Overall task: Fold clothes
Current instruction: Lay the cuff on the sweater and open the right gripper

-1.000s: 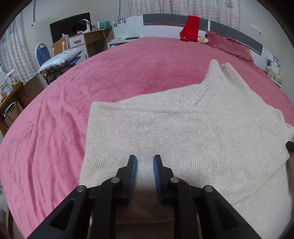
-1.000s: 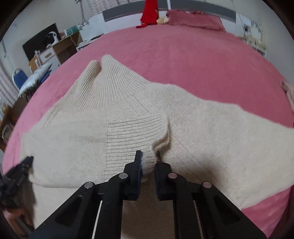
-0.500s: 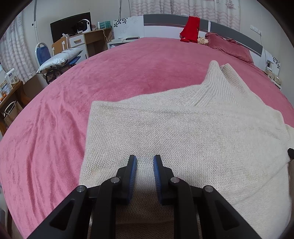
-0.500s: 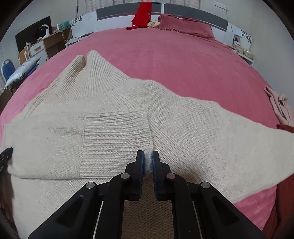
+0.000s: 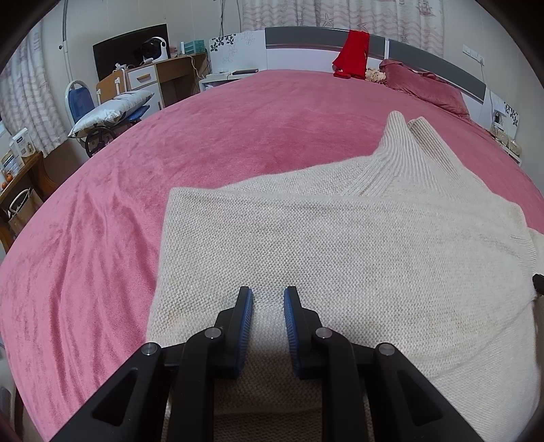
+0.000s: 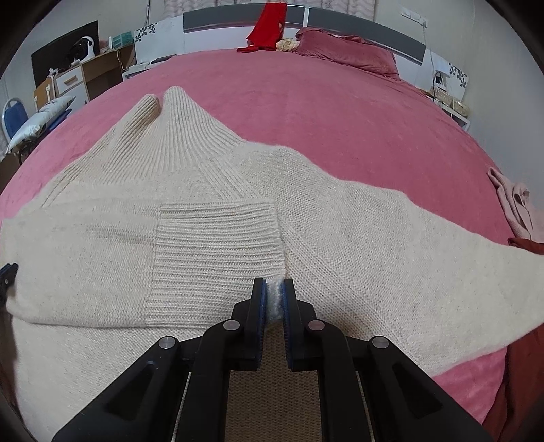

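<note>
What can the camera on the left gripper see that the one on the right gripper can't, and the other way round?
Only the left wrist view shows the left gripper, open and empty above the sweater, and the sweater's folded left edge.

Only the right wrist view shows the right gripper shut on the ribbed cuff, the other sleeve stretched out to the right, and pink clothes at the bed's edge.

Both show the sweater's collar, the pink bed and the red garment on the headboard.

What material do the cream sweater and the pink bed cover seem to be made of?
The cream sweater looks like a chunky knit, perhaps wool or acrylic: stitches show, its cuff is ribbed, and the surface is matte and slightly fuzzy. The pink bed cover looks like plush fleece or velvet: a short nap with a soft sheen and brushed streaks. The fibre cannot be told for certain.
</note>
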The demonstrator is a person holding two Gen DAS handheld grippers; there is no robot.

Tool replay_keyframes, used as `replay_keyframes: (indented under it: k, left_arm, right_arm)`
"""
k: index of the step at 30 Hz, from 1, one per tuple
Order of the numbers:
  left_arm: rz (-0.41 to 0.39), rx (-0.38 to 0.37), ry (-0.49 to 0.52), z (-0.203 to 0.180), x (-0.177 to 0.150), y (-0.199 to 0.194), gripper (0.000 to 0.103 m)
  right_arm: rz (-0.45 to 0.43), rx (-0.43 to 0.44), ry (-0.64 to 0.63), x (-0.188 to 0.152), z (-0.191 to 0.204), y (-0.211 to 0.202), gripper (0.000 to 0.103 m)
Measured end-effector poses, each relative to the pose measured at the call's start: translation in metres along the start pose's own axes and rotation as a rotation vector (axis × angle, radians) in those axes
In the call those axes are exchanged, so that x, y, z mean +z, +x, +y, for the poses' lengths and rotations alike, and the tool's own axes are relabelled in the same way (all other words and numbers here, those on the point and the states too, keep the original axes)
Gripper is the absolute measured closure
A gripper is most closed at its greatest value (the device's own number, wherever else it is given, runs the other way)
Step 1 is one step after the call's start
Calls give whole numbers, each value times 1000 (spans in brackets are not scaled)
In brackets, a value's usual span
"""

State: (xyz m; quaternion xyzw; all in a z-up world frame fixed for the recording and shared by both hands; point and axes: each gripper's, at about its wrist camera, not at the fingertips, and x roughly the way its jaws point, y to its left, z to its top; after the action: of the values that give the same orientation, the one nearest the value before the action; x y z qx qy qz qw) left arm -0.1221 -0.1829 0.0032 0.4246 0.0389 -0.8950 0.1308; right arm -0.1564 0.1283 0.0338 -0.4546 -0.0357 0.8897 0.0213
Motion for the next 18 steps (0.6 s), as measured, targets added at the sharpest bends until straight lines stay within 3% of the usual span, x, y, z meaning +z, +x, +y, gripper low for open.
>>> replay_keyframes:
  k: [6,11,15,18]
  left_arm:
    - [-1,5,4,-1,0,0,84]
    - [1,3,1,-1,0,-1,84]
    - [5,4,-4,-1,1,-1,84]
    - [10,2,-10,-1,2,-1,84]
  right_arm:
    - [8,-4,-1,0,3,-1,91]
    - [10,-2,61,5,-5,-1,66]
    - [-91,-6,127,3,-15,-26,64]
    - [-204,66,122,9,-6,-47,50]
